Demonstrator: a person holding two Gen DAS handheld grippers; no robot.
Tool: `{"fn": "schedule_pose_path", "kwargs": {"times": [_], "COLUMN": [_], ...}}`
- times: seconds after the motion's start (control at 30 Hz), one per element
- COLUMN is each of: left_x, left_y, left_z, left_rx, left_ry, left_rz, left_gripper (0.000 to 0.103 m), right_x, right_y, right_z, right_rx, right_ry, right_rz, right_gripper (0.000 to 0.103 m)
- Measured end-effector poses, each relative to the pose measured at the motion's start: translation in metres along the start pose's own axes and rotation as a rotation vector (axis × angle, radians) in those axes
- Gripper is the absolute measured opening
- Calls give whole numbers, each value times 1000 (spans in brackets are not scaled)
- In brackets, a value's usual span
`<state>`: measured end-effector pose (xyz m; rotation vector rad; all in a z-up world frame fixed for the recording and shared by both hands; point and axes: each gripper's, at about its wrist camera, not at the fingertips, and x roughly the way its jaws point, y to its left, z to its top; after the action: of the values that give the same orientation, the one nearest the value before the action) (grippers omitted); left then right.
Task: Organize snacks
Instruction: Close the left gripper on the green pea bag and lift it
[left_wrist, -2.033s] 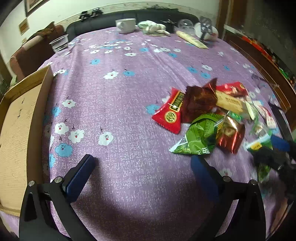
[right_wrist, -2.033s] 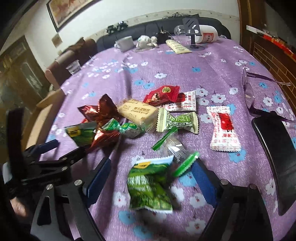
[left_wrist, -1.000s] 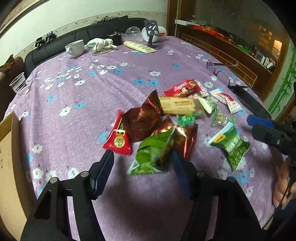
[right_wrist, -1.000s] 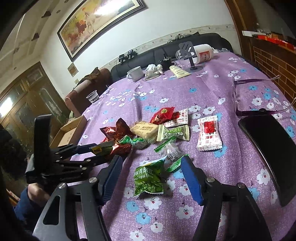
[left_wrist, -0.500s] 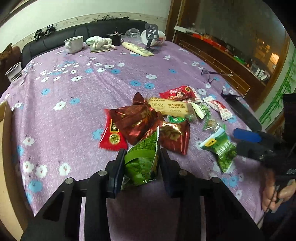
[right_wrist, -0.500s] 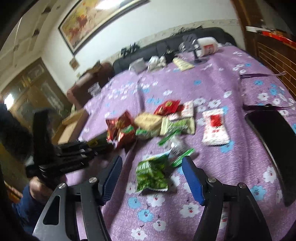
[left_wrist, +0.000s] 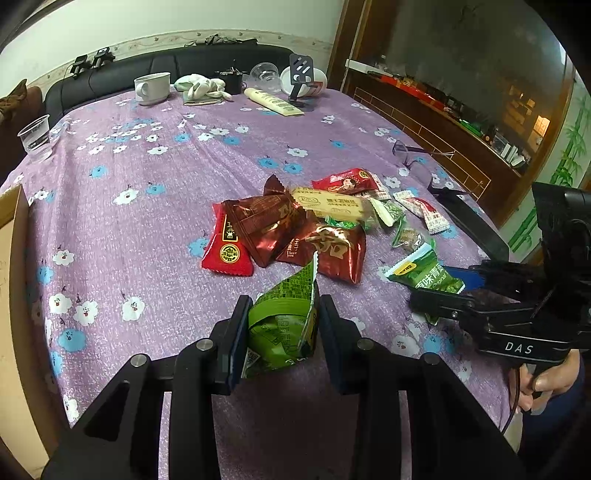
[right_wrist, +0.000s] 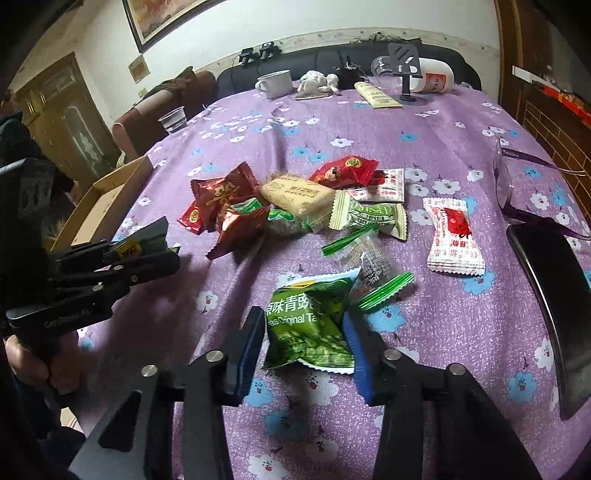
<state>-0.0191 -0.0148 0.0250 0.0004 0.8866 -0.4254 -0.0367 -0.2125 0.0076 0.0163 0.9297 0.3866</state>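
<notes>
Left hand-held gripper (left_wrist: 282, 325) is clenched on a crumpled green packet (left_wrist: 284, 325), lifted clear of the table (left_wrist: 147, 221) it seems. Right hand-held gripper (right_wrist: 304, 343) straddles the pea bag (right_wrist: 310, 328), pads possibly just touching; slick foil could squirt out forward into the pile (right_wrist: 295, 206) ahead

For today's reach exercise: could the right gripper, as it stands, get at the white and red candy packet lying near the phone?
Probably not yet. The right gripper already brackets a green pea packet, so its jaws are occupied. The candy packet itself lies uncovered on the tablecloth.
</notes>
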Motion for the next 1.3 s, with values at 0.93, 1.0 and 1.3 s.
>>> {"fn": "schedule_pose_path", "kwargs": {"times": [0.93, 1.0, 1.3], "left_x": [-28, -31, -45], "left_y": [13, 16, 31], "left_z": [-2, -2, -4], "left_rx": [-31, -38, -72], "left_ry": [-67, -73, -110], "left_rz": [48, 49, 78], "left_gripper": [33, 33, 34], "right_x": [-19, -20, -27], "right_y": [6, 11, 51], "right_z": [-1, 1, 15], "right_rx": [40, 41, -33], "right_ry": [-90, -92, -112], "right_rz": [63, 74, 117], "right_gripper": [40, 40, 39]}}
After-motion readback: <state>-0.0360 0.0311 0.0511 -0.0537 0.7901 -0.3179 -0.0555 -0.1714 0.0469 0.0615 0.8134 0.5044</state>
